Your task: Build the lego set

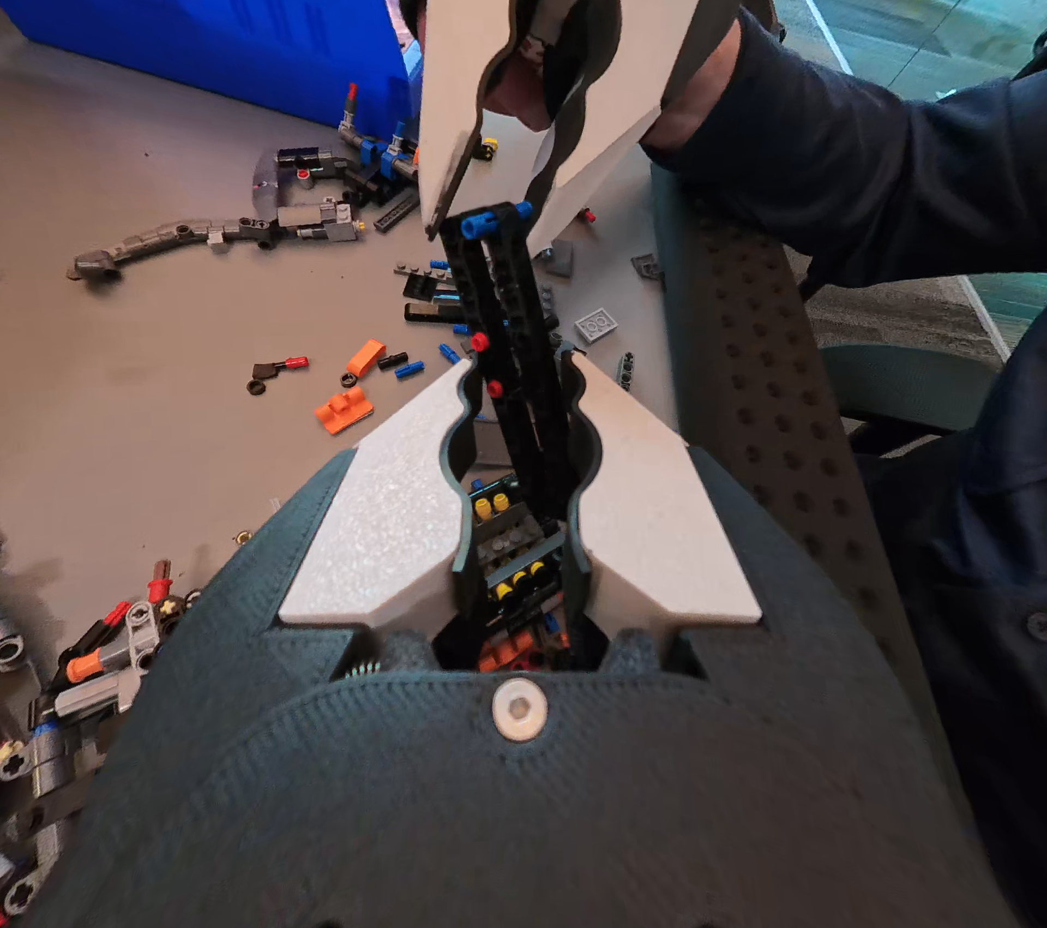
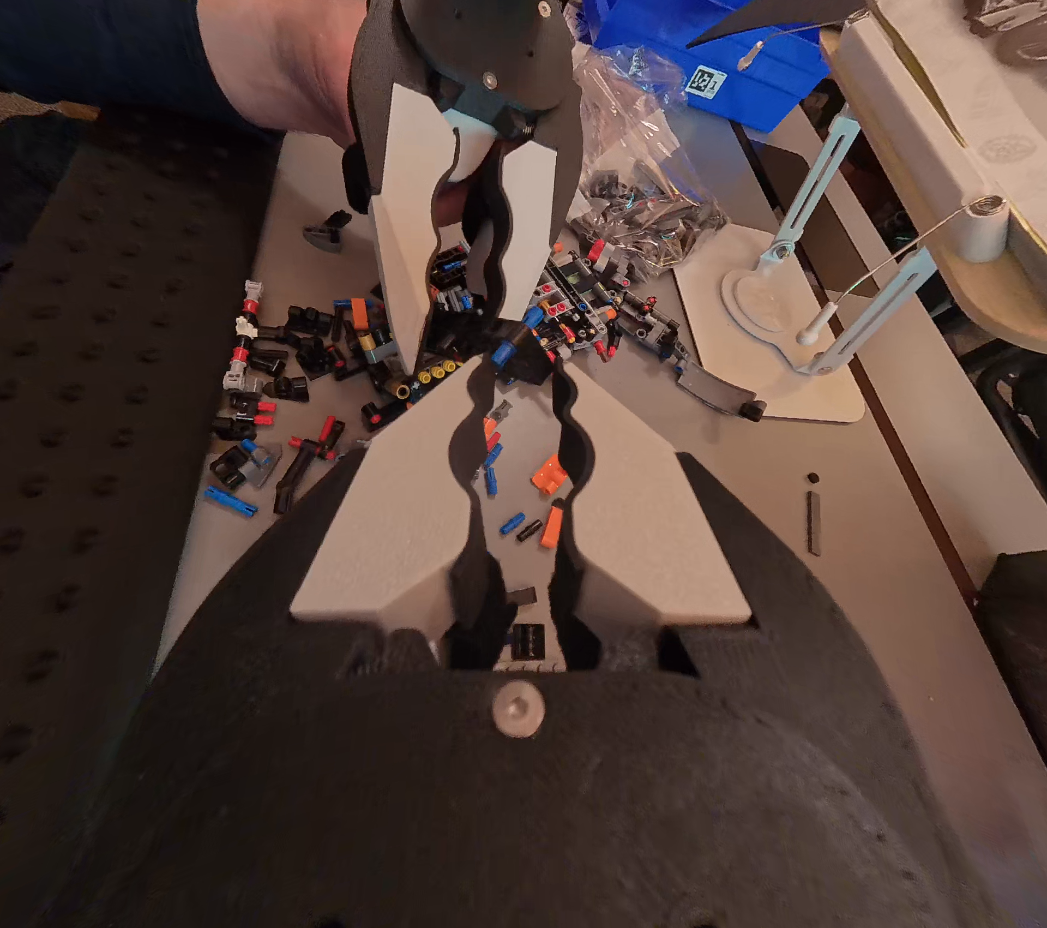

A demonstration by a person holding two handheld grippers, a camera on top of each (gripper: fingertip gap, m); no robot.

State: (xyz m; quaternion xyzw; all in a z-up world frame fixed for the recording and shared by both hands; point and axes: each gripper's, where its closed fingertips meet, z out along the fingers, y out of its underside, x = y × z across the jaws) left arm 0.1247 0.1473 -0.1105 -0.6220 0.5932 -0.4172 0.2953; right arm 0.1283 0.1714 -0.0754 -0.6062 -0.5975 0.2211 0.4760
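Up close, black lego frame clamped in left tool, right tool at its top

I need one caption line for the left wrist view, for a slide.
Left gripper clamps a black beam assembly while the right gripper meets its blue-pinned top, above loose pieces on the grey table.

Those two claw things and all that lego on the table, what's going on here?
A person is building a lego set with two hand-held grippers. The left gripper is clamped on a long black beam assembly held above the grey table. The right gripper has its tips at the far end, by a blue pin. Loose orange pieces and half-built sections lie around.
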